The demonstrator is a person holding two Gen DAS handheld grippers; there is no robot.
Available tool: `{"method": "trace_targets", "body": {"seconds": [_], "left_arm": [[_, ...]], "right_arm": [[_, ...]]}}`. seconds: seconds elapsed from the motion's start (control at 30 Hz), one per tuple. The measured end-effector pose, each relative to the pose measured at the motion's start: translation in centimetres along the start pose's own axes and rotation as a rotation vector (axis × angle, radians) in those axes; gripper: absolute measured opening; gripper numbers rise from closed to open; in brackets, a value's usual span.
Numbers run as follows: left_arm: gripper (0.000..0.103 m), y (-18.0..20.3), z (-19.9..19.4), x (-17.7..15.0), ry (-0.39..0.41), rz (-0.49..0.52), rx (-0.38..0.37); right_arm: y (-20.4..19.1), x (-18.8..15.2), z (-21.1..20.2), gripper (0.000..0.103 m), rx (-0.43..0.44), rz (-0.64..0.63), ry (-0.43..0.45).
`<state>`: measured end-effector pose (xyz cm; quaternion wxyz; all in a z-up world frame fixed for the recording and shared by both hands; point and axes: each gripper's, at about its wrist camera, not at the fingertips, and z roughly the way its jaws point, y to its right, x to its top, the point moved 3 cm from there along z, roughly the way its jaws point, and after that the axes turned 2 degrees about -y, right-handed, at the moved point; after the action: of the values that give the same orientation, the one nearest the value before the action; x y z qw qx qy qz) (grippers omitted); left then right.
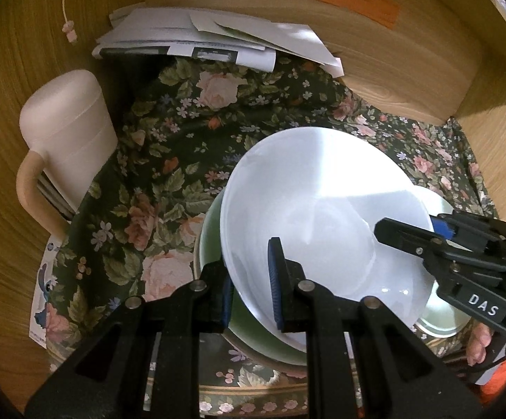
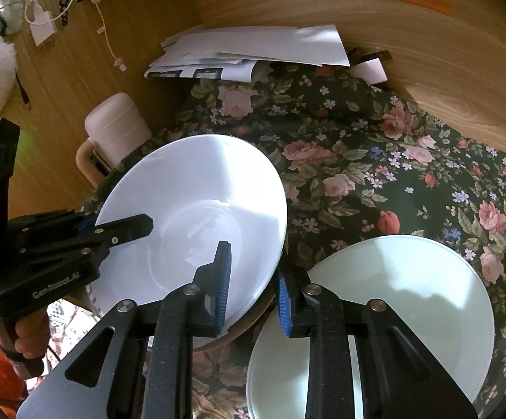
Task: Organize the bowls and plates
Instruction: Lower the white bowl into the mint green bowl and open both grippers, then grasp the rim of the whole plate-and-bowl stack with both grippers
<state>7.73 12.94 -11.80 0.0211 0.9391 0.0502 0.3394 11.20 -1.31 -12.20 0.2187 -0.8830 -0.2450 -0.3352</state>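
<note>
A white bowl [image 1: 322,216] sits tilted over a green bowl [image 1: 214,241] on the floral cloth; it also shows in the right wrist view [image 2: 197,209]. My left gripper [image 1: 251,286] straddles the white bowl's near-left rim, jaws apart, one pad inside and one outside. My right gripper [image 2: 253,286] straddles the bowl's right rim the same way, jaws apart; it also shows in the left wrist view [image 1: 413,237]. A pale green plate [image 2: 392,307] lies flat to the right, under my right gripper.
A pink lidded jug with a handle [image 1: 64,146] stands at the left. A pile of papers [image 1: 218,38] lies at the back against the wooden wall [image 1: 392,70]. The floral cloth [image 2: 375,160] covers the surface.
</note>
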Motion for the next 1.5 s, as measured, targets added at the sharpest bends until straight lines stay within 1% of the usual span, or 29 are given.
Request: {"method": "trace_targets", "body": {"seconds": [0.07, 0.1, 0.13, 0.17, 0.23, 0.33, 0.37, 0.43, 0.5, 0.77, 0.9, 1.0, 1.07, 1.2, 1.4, 1.5], "left_arm": [[0.018, 0.1, -0.1, 0.0, 0.018, 0.011, 0.039], [0.021, 0.1, 0.0, 0.0, 0.023, 0.014, 0.045], [0.025, 0.0, 0.0, 0.1, 0.022, 0.011, 0.032], [0.026, 0.0, 0.1, 0.2, 0.018, 0.012, 0.028], [0.030, 0.2, 0.1, 0.3, 0.022, 0.009, 0.023], [0.039, 0.5, 0.1, 0.4, 0.018, 0.007, 0.012], [0.040, 0.6, 0.1, 0.6, 0.018, 0.003, 0.012], [0.045, 0.7, 0.0, 0.8, 0.022, -0.002, 0.011], [0.048, 0.8, 0.1, 1.2, 0.017, -0.011, 0.003], [0.051, 0.8, -0.1, 2.2, 0.022, -0.027, 0.000], [0.059, 0.4, -1.3, 2.6, 0.073, -0.013, 0.016], [0.063, -0.4, -1.9, 2.5, 0.076, -0.022, 0.008], [0.064, -1.0, -1.9, 2.1, 0.067, -0.031, 0.013], [0.064, -1.9, -1.3, 1.0, 0.022, -0.042, 0.011], [0.064, -2.4, 0.5, -1.0, -0.060, -0.053, -0.031], [0.064, -2.3, 1.2, -1.8, -0.080, -0.066, -0.057]], "right_arm": [[0.0, -0.1, 0.0, 0.023, 0.003, -0.005, -0.001], [0.1, -0.1, 0.0, 0.024, 0.006, -0.002, -0.003], [0.1, -0.1, -0.1, 0.024, 0.010, 0.000, 0.001], [0.1, -0.1, -0.1, 0.025, 0.012, 0.000, 0.002], [0.1, -0.2, -0.3, 0.030, 0.005, -0.006, 0.009], [0.0, -0.3, -0.8, 0.036, -0.017, -0.023, 0.025], [0.1, -0.3, -1.0, 0.038, -0.024, -0.029, 0.030], [0.1, -0.2, -1.4, 0.044, -0.030, -0.036, 0.038], [0.3, -0.1, -1.6, 0.045, -0.029, -0.037, 0.044], [1.0, 0.4, -1.9, 0.049, -0.029, -0.032, 0.049], [1.3, 0.6, -1.7, 0.053, -0.028, -0.034, 0.046], [1.5, 0.9, -1.6, 0.054, -0.026, -0.037, 0.045], [1.6, 0.9, -1.3, 0.055, -0.022, -0.038, 0.039], [1.6, 1.1, -0.3, 0.055, -0.013, -0.043, 0.010], [1.6, 1.1, 1.4, 0.055, 0.007, -0.056, -0.054], [1.5, 0.8, 2.0, 0.055, 0.018, -0.067, -0.087]]}}
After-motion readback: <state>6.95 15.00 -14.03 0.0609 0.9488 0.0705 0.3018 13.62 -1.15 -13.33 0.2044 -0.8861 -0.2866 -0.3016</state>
